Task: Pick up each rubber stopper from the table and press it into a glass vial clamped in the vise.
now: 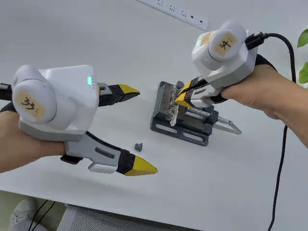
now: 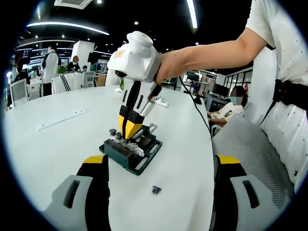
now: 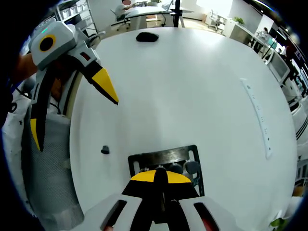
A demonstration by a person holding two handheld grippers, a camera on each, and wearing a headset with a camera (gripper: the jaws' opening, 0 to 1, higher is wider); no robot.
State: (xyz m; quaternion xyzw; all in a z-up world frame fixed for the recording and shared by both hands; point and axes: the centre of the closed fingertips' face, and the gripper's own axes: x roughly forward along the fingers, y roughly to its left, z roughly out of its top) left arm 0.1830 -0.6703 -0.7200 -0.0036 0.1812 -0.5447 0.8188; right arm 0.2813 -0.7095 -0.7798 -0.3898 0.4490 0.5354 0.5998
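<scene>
A dark vise (image 1: 166,126) stands mid-table with glass vials (image 1: 169,109) clamped in it; several carry grey stoppers (image 3: 192,167). My right gripper (image 1: 184,97) is shut, its yellow tips pointing down right over the vials, and nothing shows between them. One small grey rubber stopper (image 1: 138,147) lies loose on the table in front of the vise. My left gripper (image 1: 135,129) is open wide, one jaw on each side of that stopper and above it. From the left gripper view the stopper (image 2: 155,189) lies between my jaws, with the vise (image 2: 139,156) and right gripper (image 2: 128,129) beyond.
A white power strip (image 1: 175,10) lies at the table's far edge. The right gripper's black cable (image 1: 284,139) trails across the table on the right. A ruler (image 3: 257,118) and a dark object (image 3: 147,36) lie farther off. The near table edge (image 1: 96,204) is close.
</scene>
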